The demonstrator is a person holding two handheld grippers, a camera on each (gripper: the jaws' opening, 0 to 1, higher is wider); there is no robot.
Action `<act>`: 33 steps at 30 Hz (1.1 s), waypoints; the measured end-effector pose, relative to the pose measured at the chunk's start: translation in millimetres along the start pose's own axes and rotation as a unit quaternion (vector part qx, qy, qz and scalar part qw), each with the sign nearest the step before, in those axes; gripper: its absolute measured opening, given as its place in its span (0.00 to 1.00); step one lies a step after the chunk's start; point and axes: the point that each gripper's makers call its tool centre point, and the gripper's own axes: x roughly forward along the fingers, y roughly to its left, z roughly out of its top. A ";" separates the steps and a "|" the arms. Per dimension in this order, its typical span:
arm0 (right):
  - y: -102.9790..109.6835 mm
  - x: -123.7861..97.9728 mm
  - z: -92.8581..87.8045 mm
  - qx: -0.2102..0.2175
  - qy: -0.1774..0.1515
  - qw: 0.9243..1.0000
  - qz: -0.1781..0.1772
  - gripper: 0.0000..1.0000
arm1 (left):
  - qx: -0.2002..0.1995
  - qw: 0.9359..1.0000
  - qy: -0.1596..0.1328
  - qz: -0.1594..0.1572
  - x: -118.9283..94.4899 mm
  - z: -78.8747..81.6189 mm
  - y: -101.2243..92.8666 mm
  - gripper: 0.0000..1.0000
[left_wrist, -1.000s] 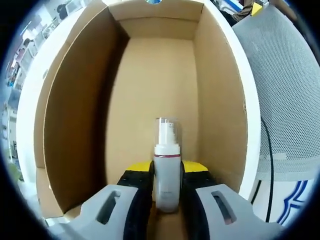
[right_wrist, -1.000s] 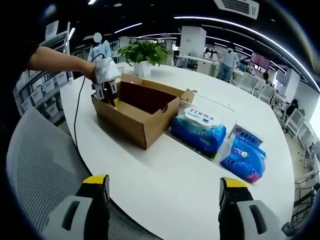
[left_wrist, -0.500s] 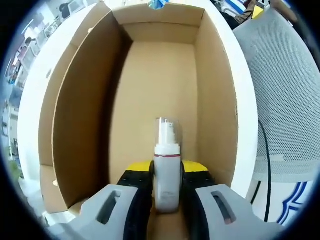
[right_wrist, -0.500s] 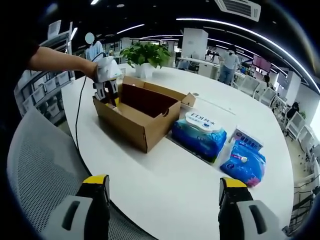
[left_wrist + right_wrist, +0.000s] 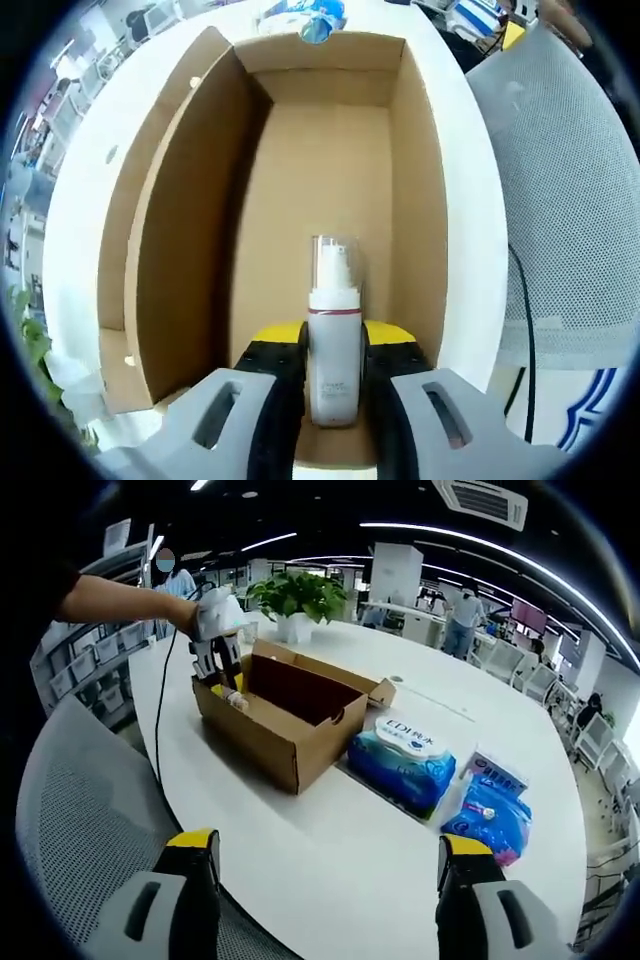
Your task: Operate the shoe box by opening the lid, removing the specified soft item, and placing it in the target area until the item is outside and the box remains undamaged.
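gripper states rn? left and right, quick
Left gripper: shut on the pump bottle, held above the open shoe box.
Right gripper: open, holding nothing, above the white table.

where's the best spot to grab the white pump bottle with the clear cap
Grip the white pump bottle with the clear cap across its straight cylindrical body, below the narrow capped neck, coming from above the open brown cardboard box. The left gripper holds it there.
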 end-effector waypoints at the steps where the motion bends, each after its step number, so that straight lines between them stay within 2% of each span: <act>1: 0.3 0.0 0.5 -0.001 -0.001 1.000 0.001 0.89 | -0.001 1.000 -0.001 0.001 -1.5 0.9 0.3 0.19; 16: 3.5 1.4 9.3 -0.010 -0.011 1.000 0.009 0.88 | 0.000 1.000 -0.010 0.011 -16.5 6.4 0.3 0.19; 33: 12.9 4.2 24.8 -0.024 -0.043 0.998 0.028 0.83 | 0.019 0.999 -0.024 0.023 -39.9 17.8 -2.7 0.19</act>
